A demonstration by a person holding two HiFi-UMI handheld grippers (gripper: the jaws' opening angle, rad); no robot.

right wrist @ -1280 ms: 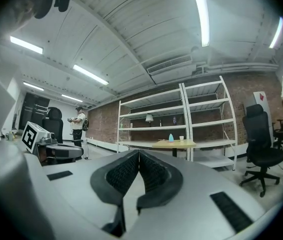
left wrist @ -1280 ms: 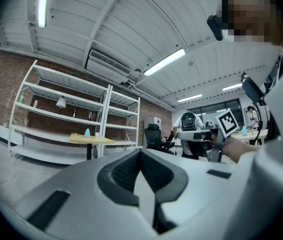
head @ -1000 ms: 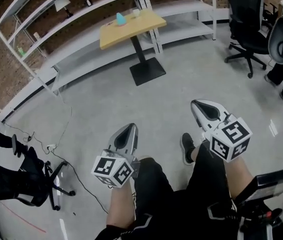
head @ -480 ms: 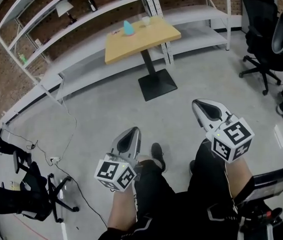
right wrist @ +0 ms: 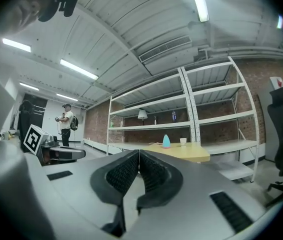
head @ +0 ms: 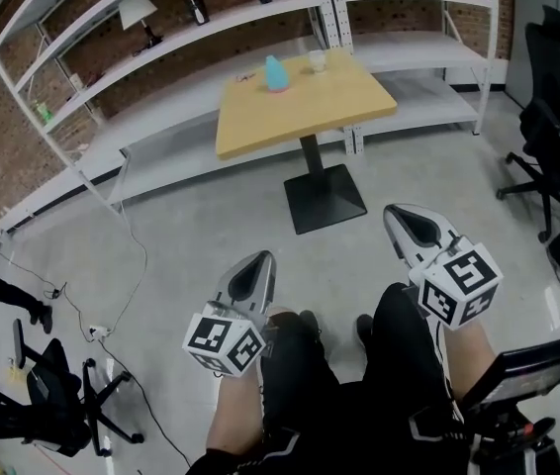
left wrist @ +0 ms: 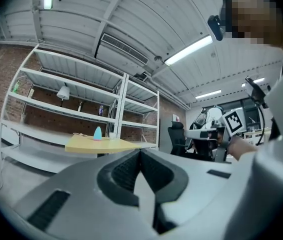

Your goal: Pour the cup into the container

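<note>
Head view, left tool (head: pixel 256 262), right tool (head: pixel 397 213), both closed, empty

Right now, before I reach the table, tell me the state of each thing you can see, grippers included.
Left gripper: shut, empty.
Right gripper: shut, empty.
White cup: upright on the wooden table, untouched; contents not visible.
Blue vessel: upright beside the cup, not touching it.
Lamp: upright on the shelf.

Black trousers (head: pixel 399 364); grey left hand-held gripper (head: pixel 257 256) and right hand-held gripper (head: pixel 397 210) carry black-and-white marker cubes (head: pixel 223 341).
</note>
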